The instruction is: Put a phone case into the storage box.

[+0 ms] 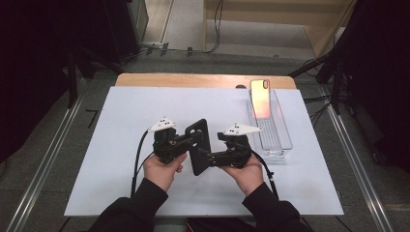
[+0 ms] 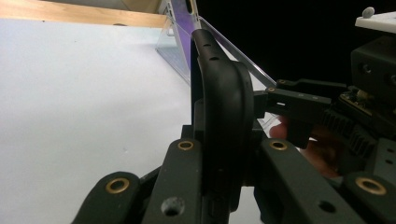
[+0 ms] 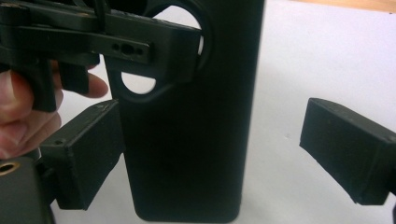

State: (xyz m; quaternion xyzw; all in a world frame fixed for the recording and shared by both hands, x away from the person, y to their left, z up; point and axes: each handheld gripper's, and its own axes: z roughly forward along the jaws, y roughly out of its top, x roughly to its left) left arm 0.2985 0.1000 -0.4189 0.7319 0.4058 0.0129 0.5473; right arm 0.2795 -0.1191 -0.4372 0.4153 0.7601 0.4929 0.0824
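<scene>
High view: black phone case (image 1: 199, 147) held above the counter (image 1: 121, 145) at centre frame, between the two grippers. Left gripper (image 1: 191, 139) is clamped on the case's upper part, jaws nearly closed on it. Left gripper view confirms this: case edge-on (image 2: 219, 107), pinched between the jaws at bottom centre.

Right gripper (image 1: 205, 157) sits at the case's lower right. Right gripper view: jaws wide apart, case (image 3: 187, 140) standing between them, left jaw just at its edge, right jaw well clear at right of frame. No grip there.

Phone (image 1: 260, 98) leans in the clear tray (image 1: 285, 140), upper right of centre, well apart from the case.

Step, as I read it: case picked up, being positioned for a two-handed hold. Next move likely needs the right jaws to close across the case, or go fetch the phone for fitting.
</scene>
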